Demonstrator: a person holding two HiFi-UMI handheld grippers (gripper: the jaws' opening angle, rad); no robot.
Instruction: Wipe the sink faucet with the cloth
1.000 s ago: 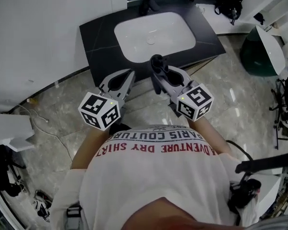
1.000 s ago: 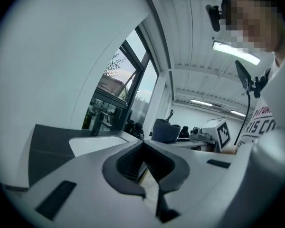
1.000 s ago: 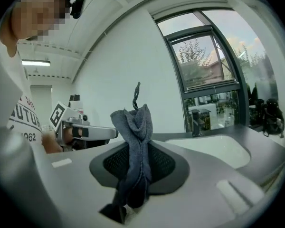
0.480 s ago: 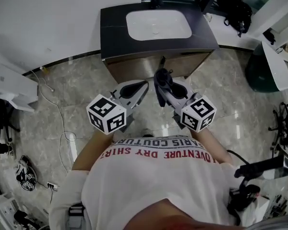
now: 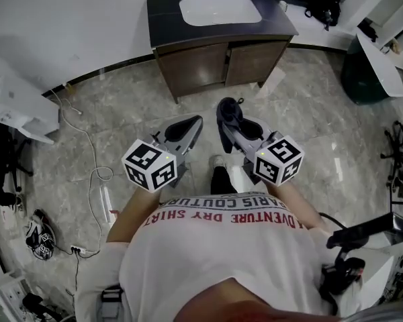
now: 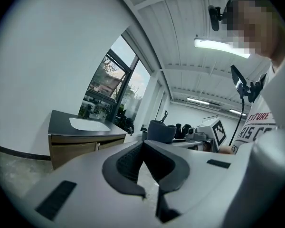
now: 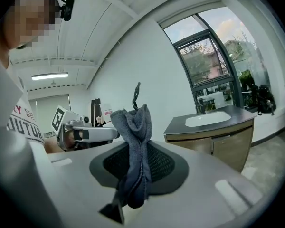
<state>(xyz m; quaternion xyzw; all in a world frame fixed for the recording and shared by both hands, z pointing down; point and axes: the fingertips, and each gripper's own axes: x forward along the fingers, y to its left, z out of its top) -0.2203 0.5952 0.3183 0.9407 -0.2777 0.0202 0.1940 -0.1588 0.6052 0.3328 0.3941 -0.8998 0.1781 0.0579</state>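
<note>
The dark vanity (image 5: 168, 19) with its white basin (image 5: 220, 10) stands against the wall at the top of the head view, well ahead of both grippers. The faucet is too small to make out. A grey cloth (image 7: 135, 146) is bunched upright between the jaws of my right gripper (image 7: 135, 153), which is shut on it. In the head view the cloth (image 5: 226, 113) pokes out of the right gripper (image 5: 228, 127) over the floor. My left gripper (image 5: 188, 129) is held beside it with the jaws shut and nothing in them. The vanity (image 6: 85, 127) appears far off in the left gripper view.
Marble floor lies between me and the vanity. A white unit (image 5: 20, 106) and a loose cable (image 5: 87, 173) are at the left. A green bin (image 5: 363, 72) and a dark bag (image 5: 322, 5) are at the right. My shoe (image 5: 217, 161) shows below the grippers.
I have backed away from the vanity; it has shrunk towards the top of the head view. Both grippers keep the same pose, and the cloth stays in the right one.
</note>
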